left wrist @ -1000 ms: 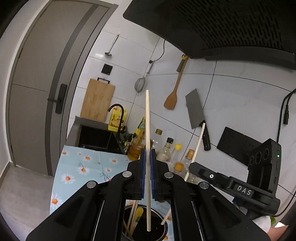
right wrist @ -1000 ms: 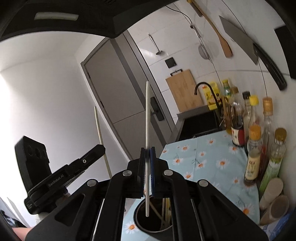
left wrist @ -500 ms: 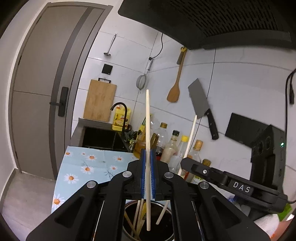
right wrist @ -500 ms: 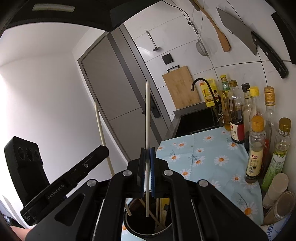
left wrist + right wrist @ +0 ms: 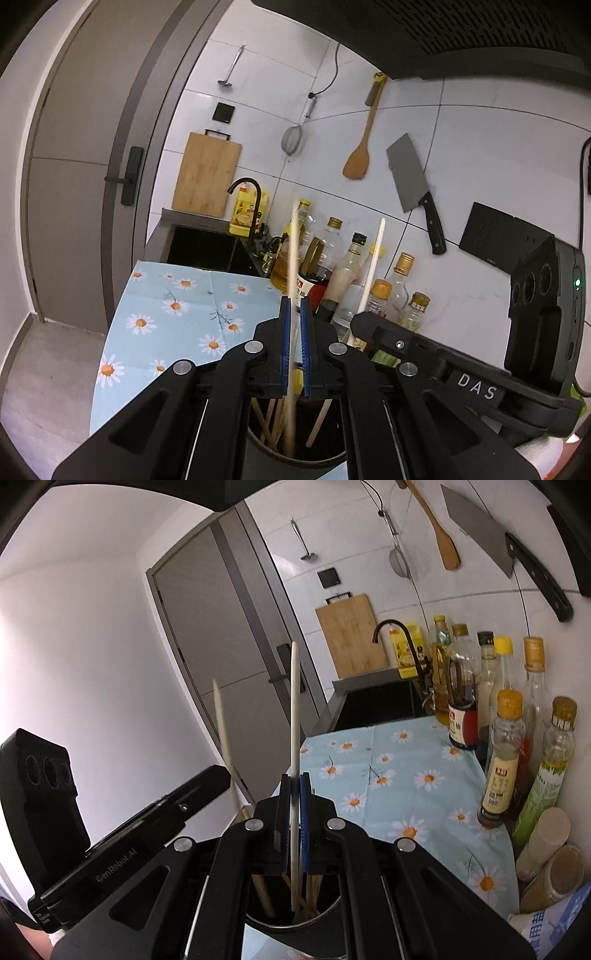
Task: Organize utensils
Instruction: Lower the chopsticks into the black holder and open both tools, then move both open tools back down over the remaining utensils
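A dark round utensil holder [image 5: 295, 448] with several chopsticks in it sits right below both grippers; it also shows in the right wrist view [image 5: 295, 919]. My left gripper [image 5: 294, 314] has a small gap between its blue pads, and a motion-blurred chopstick [image 5: 292, 266] stands loose between them, its lower end in the holder. My right gripper [image 5: 294, 786] has its pads slightly apart around a white chopstick [image 5: 294, 709] whose lower end reaches into the holder. The right gripper's body [image 5: 461, 369] shows at the right of the left view.
A blue daisy-print cloth [image 5: 399, 782] covers the counter. Several oil and sauce bottles [image 5: 502, 760] stand along the tiled wall at the right. A black sink [image 5: 207, 247] with a faucet lies behind. A cleaver [image 5: 413, 184], a wooden spatula and a cutting board hang on the wall.
Both grippers have lowered toward the holder and their pads have parted slightly. Both chopsticks have slid down, and the left one is blurred as it drops.
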A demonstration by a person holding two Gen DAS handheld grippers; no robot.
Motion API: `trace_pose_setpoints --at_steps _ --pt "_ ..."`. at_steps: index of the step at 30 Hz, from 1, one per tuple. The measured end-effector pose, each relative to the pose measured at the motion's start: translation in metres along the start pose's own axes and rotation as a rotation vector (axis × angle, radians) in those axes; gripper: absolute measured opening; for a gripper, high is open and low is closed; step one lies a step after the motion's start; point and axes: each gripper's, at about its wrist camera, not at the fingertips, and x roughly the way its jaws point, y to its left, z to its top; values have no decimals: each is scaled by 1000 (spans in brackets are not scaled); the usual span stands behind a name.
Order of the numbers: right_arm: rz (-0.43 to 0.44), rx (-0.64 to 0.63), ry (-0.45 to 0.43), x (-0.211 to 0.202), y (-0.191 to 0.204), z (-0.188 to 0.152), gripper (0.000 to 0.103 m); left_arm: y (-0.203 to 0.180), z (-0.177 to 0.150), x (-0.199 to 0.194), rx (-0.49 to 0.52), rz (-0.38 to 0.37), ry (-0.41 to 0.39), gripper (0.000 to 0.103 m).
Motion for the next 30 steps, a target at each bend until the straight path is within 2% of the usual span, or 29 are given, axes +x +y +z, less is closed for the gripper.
trace_pose_setpoints --at_steps 6,10,12,15,24,30 --pt "1 47 28 2 -6 -6 7 2 -3 -5 -3 9 9 4" --pt "2 63 34 1 -11 -4 14 4 -3 -7 -14 12 12 5" --pt "2 66 34 -1 -11 -4 14 5 -2 -8 -20 12 13 5" --pt "2 72 31 -4 -12 -3 16 6 -1 -10 -26 9 14 13" --pt "-4 69 25 -15 -12 1 20 2 -2 -20 -10 -23 26 14" --pt "10 81 24 -27 -8 5 21 4 1 -32 -15 -28 19 19"
